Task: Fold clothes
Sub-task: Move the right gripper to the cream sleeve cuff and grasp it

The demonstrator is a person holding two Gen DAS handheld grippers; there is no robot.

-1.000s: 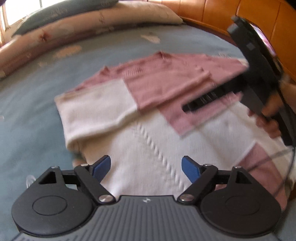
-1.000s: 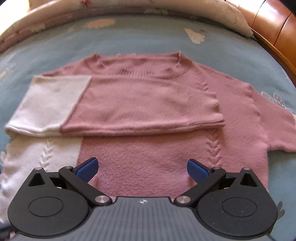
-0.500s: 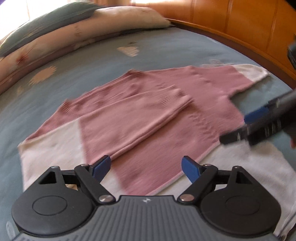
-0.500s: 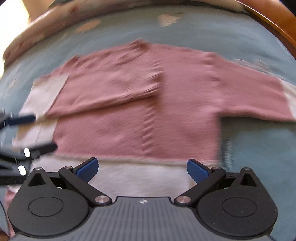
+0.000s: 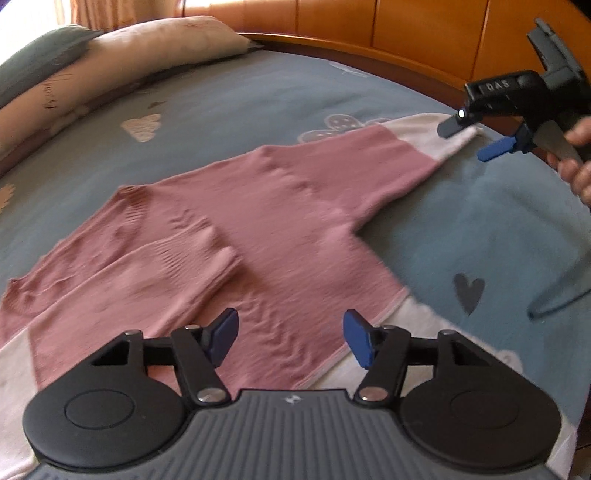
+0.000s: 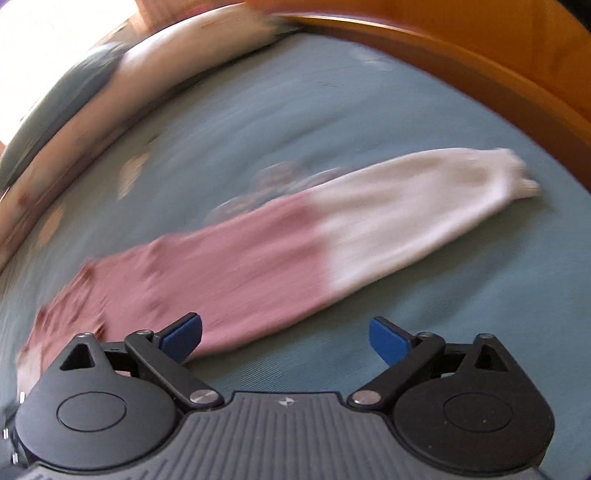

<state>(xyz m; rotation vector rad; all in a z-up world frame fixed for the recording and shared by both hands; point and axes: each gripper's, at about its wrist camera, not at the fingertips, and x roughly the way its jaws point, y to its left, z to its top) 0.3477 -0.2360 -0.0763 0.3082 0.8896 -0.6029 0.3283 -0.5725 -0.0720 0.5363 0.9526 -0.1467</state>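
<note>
A blue-grey bedsheet (image 5: 240, 107) printed with clouds and hearts covers the bed, with pillows (image 5: 122, 55) at its far-left edge and an orange wooden headboard (image 5: 406, 29) behind it.

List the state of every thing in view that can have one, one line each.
Sweater: flat on the bed, partly folded.
Near sleeve: folded across the body.
Far sleeve: stretched out straight on the bedsheet.
Left gripper: jaws closing, nothing pinched.
Right gripper: jaws closing around the white cuff, not gripping it.
</note>
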